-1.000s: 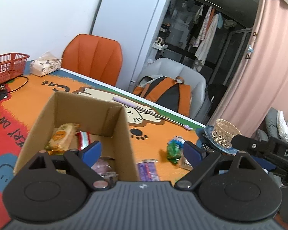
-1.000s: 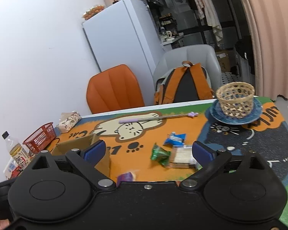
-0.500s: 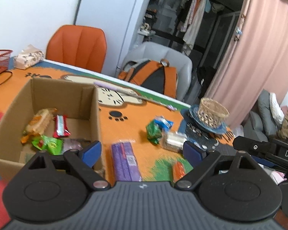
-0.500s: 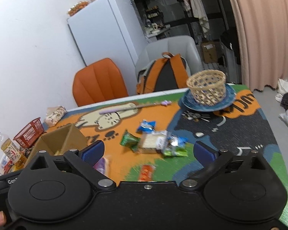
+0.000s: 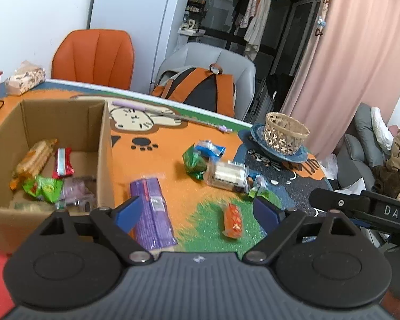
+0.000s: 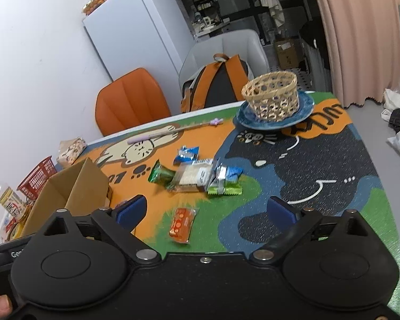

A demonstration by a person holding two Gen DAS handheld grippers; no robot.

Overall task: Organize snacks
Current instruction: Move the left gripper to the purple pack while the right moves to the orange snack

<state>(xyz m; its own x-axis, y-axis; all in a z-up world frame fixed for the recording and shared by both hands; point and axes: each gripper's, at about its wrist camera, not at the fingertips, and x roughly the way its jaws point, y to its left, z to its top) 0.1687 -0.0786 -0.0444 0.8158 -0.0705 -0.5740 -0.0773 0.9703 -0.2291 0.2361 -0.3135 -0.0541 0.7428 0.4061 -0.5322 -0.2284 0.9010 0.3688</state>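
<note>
A cardboard box [image 5: 105, 144] at the left holds several snack packets; it also shows in the right wrist view [image 6: 74, 186]. On the mat lie a purple packet [image 5: 152, 213], an orange packet [image 5: 232, 220] [image 6: 182, 224], a green packet [image 5: 194, 162] [image 6: 161, 174], a clear cracker pack [image 5: 226, 176] [image 6: 192, 177] and a blue packet [image 5: 209, 148] [image 6: 186, 154]. My left gripper [image 5: 197, 210] is open and empty above the purple and orange packets. My right gripper [image 6: 206, 209] is open and empty above the orange packet.
A wicker basket [image 6: 272, 94] stands on a blue plate [image 6: 304, 108] at the far right of the table. A purple stick [image 6: 173, 130], a tissue pack [image 5: 25, 80], a red basket [image 6: 38, 176] and a bottle [image 6: 9, 200] lie along the far and left sides. Chairs and a backpack [image 5: 200, 90] stand behind.
Both grippers have moved right, away from the box toward the loose snacks. The purple and orange packets have come into fuller view. Both stay open.
</note>
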